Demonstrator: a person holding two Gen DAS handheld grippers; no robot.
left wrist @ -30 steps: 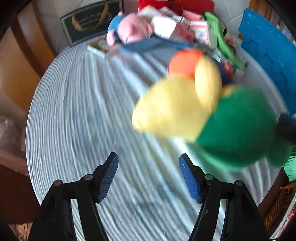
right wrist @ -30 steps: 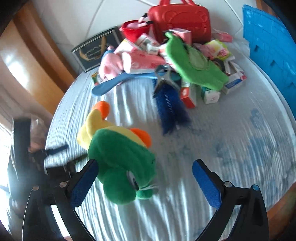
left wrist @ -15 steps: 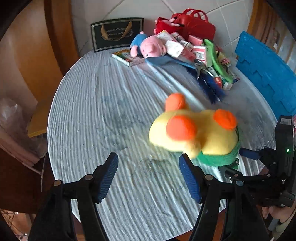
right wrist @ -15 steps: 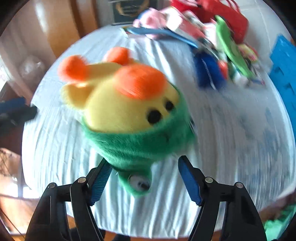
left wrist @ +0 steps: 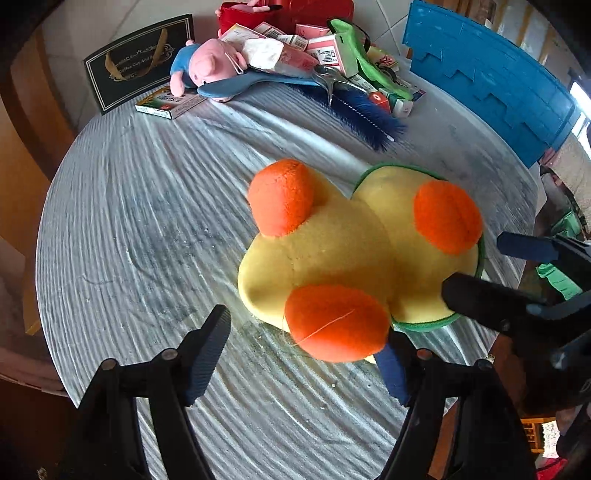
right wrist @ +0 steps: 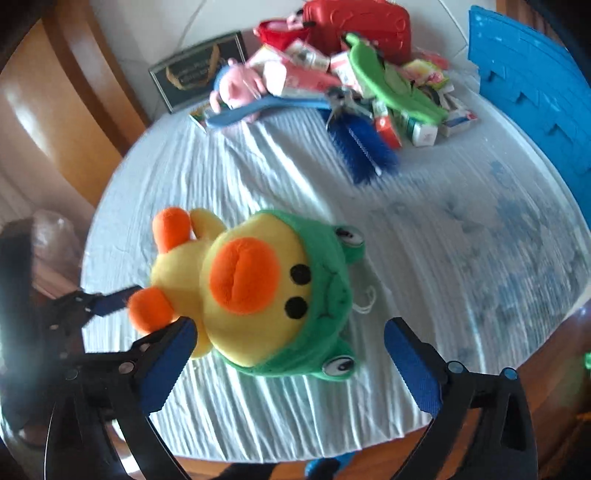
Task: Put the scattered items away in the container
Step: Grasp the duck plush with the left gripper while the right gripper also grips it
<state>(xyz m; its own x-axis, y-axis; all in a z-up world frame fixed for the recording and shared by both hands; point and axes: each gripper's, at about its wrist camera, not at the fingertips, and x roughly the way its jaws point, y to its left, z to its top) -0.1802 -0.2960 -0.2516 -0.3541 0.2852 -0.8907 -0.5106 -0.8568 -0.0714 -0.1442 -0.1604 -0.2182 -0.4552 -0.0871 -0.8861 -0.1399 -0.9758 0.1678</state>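
One yellow duck plush (right wrist: 236,291) with orange beak and feet and a green frog hood lies on its back on the white wrinkled tablecloth (right wrist: 424,258) of a round table, at centre-left of the right wrist view and at centre-right of the left wrist view. The right gripper (right wrist: 286,363) has just been opening; its blue pads stand wide on either side of the hood, the left one just beside the duck's body, with no visible squeeze on the plush. The left gripper (left wrist: 301,356) has also just been opening; its jaws are apart, one orange foot lies by its right-hand pad (left wrist: 391,371), and whether they touch I cannot tell.

Beyond the duck, at the upper middle of both views, a heap of things lies on the cloth: a pink pig plush (left wrist: 207,64), a blue bottle brush (left wrist: 360,114), small cartons (left wrist: 334,55), a green plush strip (right wrist: 388,85) and a red bag (right wrist: 365,26). A dark framed plaque (left wrist: 138,62) leans at upper left. A blue plastic container (left wrist: 491,81) stands at the upper right edge.
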